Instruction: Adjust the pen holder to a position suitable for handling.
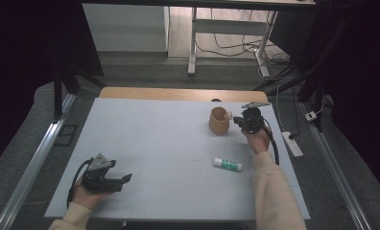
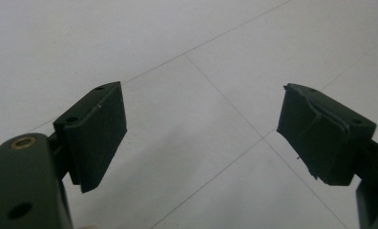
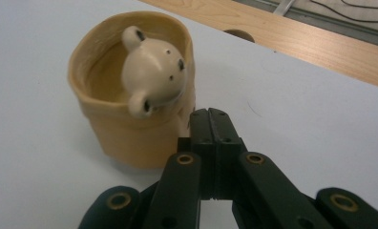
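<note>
A tan cup (image 1: pixel 219 120) stands upright at the back right of the pale mat (image 1: pixel 154 139). In the right gripper view the cup (image 3: pixel 125 129) carries a cream bear head (image 3: pixel 153 71) on its rim. My right gripper (image 1: pixel 236 120) is shut, its tips (image 3: pixel 211 114) right at the cup's near side with nothing visible between the jaws. A white glue stick with a green label (image 1: pixel 228 165) lies on the mat in front of that hand. At the front left my left gripper (image 1: pixel 126 178) is open and lies low over the bare mat (image 2: pixel 201 133).
A strip of wooden tabletop (image 1: pixel 178 93) runs behind the mat, with a round hole (image 3: pixel 238 34) near the cup. On the floor to the right lies a white power strip (image 1: pixel 292 143). Desk legs and cables stand beyond the table.
</note>
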